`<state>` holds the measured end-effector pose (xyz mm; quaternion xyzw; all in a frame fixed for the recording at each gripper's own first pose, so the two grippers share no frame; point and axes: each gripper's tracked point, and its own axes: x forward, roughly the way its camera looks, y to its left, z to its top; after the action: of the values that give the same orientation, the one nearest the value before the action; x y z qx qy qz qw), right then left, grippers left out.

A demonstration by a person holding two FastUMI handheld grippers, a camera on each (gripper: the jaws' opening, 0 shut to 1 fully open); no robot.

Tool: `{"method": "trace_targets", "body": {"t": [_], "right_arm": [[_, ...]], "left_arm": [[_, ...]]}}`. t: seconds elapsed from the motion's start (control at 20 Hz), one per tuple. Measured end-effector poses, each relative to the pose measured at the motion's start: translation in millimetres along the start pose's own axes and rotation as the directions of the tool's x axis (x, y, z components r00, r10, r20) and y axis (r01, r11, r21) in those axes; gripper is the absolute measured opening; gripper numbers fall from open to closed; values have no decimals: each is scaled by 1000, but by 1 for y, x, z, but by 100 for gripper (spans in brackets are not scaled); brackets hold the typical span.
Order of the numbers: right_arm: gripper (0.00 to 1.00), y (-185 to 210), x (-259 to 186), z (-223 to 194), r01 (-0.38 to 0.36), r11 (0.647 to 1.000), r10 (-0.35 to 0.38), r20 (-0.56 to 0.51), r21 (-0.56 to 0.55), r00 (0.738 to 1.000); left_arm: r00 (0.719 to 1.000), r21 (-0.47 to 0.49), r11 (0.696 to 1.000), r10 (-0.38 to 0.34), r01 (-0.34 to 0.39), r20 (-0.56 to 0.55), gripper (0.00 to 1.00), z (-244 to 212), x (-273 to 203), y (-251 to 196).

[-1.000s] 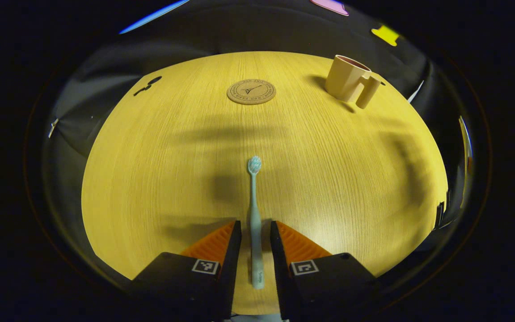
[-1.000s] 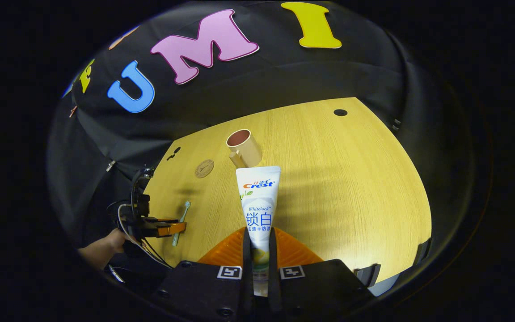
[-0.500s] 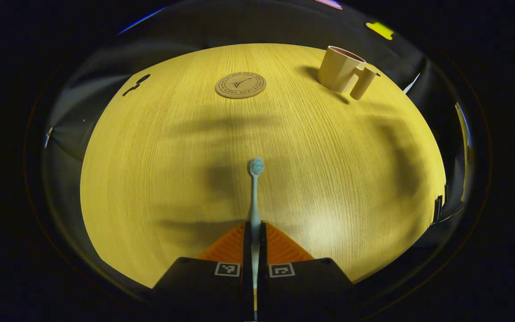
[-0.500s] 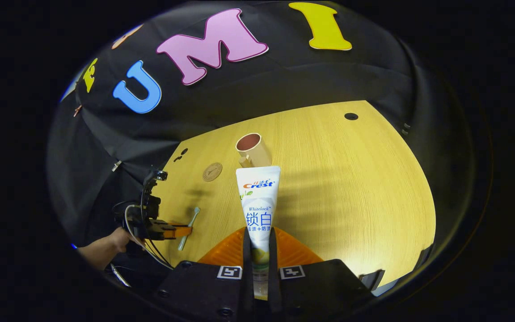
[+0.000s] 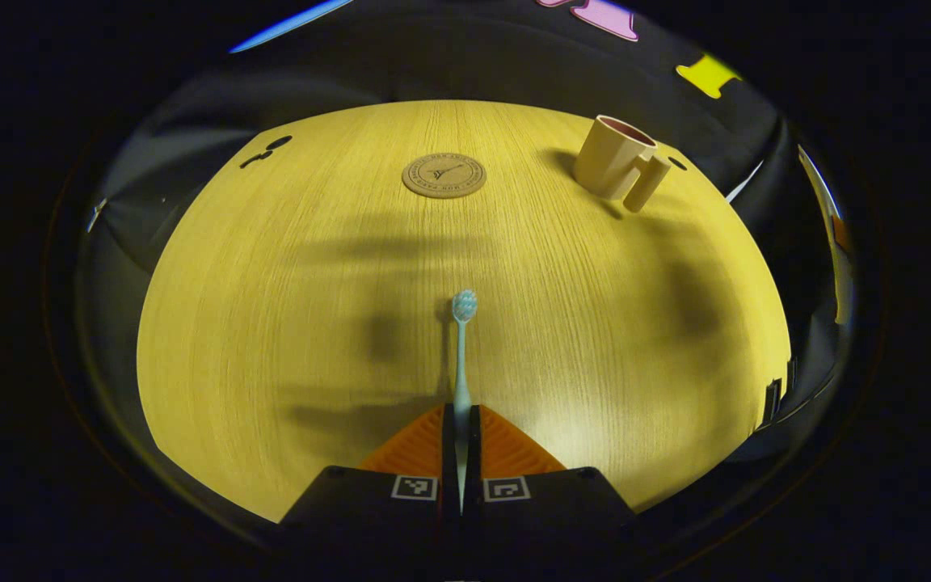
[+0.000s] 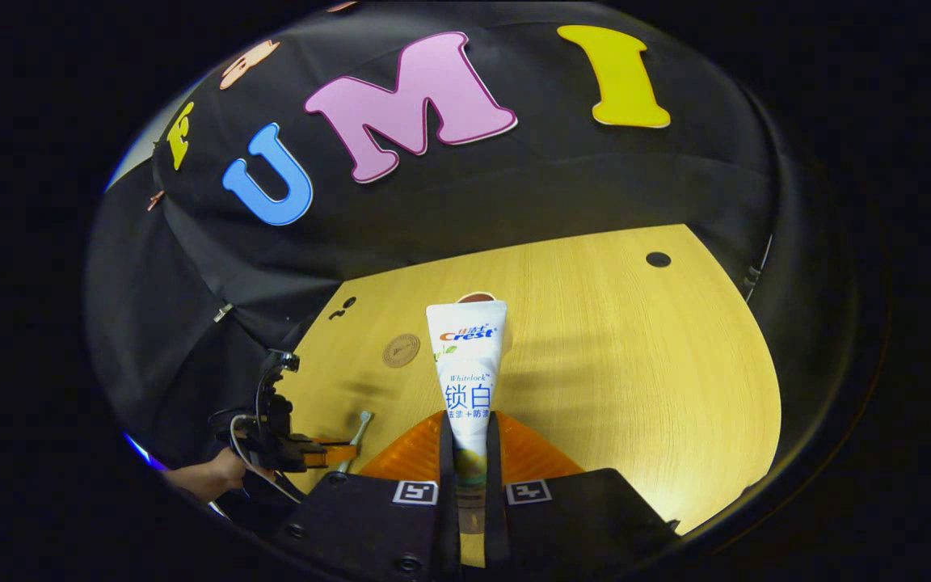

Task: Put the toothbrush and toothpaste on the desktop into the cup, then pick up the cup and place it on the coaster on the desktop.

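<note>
Clamping the toothbrush [image 5: 461, 356] in the left gripper [image 5: 461, 420] at bottom centre, head pointing up-frame over the tabletop [image 5: 271, 307]. Pinching the toothpaste [image 6: 468, 380] in the right gripper [image 6: 469, 428], hiding most of the cup [image 6: 478, 297]. Sitting upper centre: coaster [image 5: 444, 175]; upper right: cup [image 5: 615, 158].

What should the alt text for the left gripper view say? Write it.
The left gripper is shut on a pale blue toothbrush, bristles pointing away over a wooden desktop. Farther off, a round coaster and a beige cup stand apart.
</note>
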<state>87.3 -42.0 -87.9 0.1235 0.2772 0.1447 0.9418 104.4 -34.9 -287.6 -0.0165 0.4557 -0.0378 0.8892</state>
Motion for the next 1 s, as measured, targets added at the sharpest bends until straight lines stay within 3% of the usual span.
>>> {"method": "trace_targets", "body": {"t": [0.35, 0.55, 0.85, 1.0], "right_arm": [[15, 16, 28, 81, -32, 993, 46, 126, -109, 991], [15, 30, 53, 110, -62, 991, 86, 208, -118, 974], [16, 29, 106, 127, -57, 977, 112, 272, -203, 956], [15, 30, 132, 143, -56, 968, 138, 336, -243, 932]], "left_arm": [[976, -14, 999, -42, 46, 215, 7, 33, -50, -35], [960, -29, 998, -48, 59, 275, 6, 51, -77, -44], [875, -25, 995, -73, 96, 478, 7, 94, -121, -53], [839, -45, 993, -68, 109, 541, 6, 111, -134, -54]]}}
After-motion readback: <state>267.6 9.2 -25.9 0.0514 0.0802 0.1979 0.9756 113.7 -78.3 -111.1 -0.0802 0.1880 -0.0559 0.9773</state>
